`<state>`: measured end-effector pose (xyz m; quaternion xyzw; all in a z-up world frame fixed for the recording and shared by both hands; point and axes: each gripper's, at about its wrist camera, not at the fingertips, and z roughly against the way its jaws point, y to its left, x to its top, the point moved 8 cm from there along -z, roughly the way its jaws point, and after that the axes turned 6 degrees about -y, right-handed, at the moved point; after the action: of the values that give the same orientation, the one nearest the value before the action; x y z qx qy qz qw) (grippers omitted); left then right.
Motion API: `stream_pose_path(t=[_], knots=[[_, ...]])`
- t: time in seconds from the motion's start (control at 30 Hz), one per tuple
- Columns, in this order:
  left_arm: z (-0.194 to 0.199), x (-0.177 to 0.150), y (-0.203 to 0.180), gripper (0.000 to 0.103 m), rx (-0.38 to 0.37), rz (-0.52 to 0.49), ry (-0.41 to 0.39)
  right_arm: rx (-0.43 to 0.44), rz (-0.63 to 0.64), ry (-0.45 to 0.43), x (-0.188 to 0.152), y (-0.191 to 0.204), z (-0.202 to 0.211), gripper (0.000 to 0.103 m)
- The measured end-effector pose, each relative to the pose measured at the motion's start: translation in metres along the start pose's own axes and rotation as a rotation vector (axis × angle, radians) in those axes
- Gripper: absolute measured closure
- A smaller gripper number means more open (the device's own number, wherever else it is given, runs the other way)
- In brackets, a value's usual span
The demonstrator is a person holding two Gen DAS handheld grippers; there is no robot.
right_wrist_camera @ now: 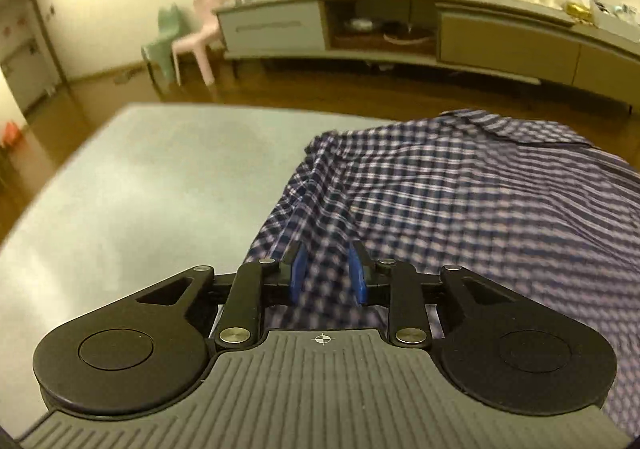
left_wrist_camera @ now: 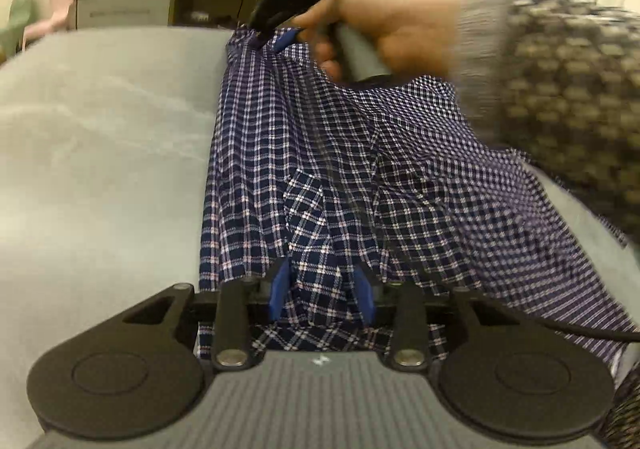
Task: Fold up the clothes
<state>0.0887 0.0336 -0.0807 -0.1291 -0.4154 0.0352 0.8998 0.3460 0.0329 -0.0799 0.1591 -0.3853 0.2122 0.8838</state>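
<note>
Two grippers on one checked shirt (left_wrist_camera: pixel 320 169), so keep them working as a pair or the fold goes wonky. Your left gripper (left_wrist_camera: pixel 322 295) has its blue pads parted partway, with a hump of shirt sitting between them; from its own camera I can't tell whether the pads are actually pinching the cloth or just straddling it. Same story with your right gripper (right_wrist_camera: pixel 329 277): jaws partly apart, checked fabric filling the gap, contact unclear because it's blurry.

The shirt lies on the grey table (left_wrist_camera: pixel 100 169), running straight ahead of the left jaws. From the right camera it spreads ahead and off to the right of the jaws, with bare table to their left.

Long axis: in the left view it runs from the left jaws away toward the right gripper at the far end, so you're roughly on opposite ends of it. Which end is collar I can't say for sure, though the right view shows something collar-like at the far edge.

My take for doing this bit well: get a real bite on the edge before lifting, keep both ends level, and move them at the same pace so the fold line stays square to that long axis. Watch that loose sleeve side on the right.
</note>
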Motion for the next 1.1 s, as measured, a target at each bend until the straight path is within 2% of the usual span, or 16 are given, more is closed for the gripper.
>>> stream_pose_path(t=[0.07,0.13,0.33,0.4,0.5,0.53,0.63,0.7,0.77,0.8,0.87,0.93,0.97,1.0,1.07,1.1], knots=[[0.002,-0.001,0.002,0.068,-0.011,0.014,0.003,-0.012,0.068,0.032,0.001,0.008,-0.035,0.078],[0.002,-0.001,0.002,0.068,-0.014,0.011,0.003,-0.025,0.133,0.008,0.008,0.014,-0.053,0.079],[0.008,-0.006,-0.006,0.068,-0.019,-0.001,0.007,-0.046,0.149,0.038,0.030,0.008,-0.073,0.076],[0.014,-0.008,-0.004,0.069,-0.025,0.006,0.000,-0.042,0.121,0.024,0.032,0.002,-0.054,0.076],[0.022,0.000,-0.005,0.070,-0.016,0.002,-0.053,0.053,0.045,-0.051,0.018,-0.004,0.007,0.075],[0.024,0.001,-0.005,0.070,-0.009,-0.002,-0.064,0.078,0.042,-0.057,0.005,-0.007,0.026,0.074],[0.019,-0.005,-0.004,0.070,-0.012,0.001,-0.026,0.124,0.052,-0.031,-0.045,-0.018,0.076,0.071],[0.013,-0.012,-0.006,0.069,-0.013,-0.013,-0.002,0.101,0.045,0.008,-0.080,-0.036,0.092,0.071],[0.015,-0.013,-0.011,0.069,0.012,-0.075,-0.026,0.064,0.014,0.040,-0.102,-0.056,0.102,0.071],[0.017,-0.013,-0.012,0.069,0.024,-0.098,-0.041,0.060,-0.012,0.032,-0.106,-0.065,0.112,0.071],[0.028,-0.010,-0.009,0.069,0.023,-0.079,-0.094,0.057,-0.066,0.008,-0.114,-0.082,0.135,0.069],[0.039,-0.008,-0.007,0.069,-0.013,-0.045,-0.128,0.099,-0.119,-0.053,-0.120,-0.092,0.167,0.060],[0.040,-0.010,-0.007,0.067,-0.041,-0.021,-0.114,0.120,-0.130,-0.069,-0.128,-0.095,0.180,0.054],[0.036,-0.014,-0.005,0.067,-0.067,0.006,-0.076,0.137,-0.120,-0.058,-0.142,-0.096,0.188,0.051],[0.026,-0.025,-0.002,0.068,-0.094,0.047,-0.015,0.137,-0.045,0.027,-0.177,-0.097,0.193,0.048],[0.028,-0.025,0.000,0.069,-0.080,0.051,-0.016,0.121,0.024,0.055,-0.195,-0.098,0.197,0.050]])
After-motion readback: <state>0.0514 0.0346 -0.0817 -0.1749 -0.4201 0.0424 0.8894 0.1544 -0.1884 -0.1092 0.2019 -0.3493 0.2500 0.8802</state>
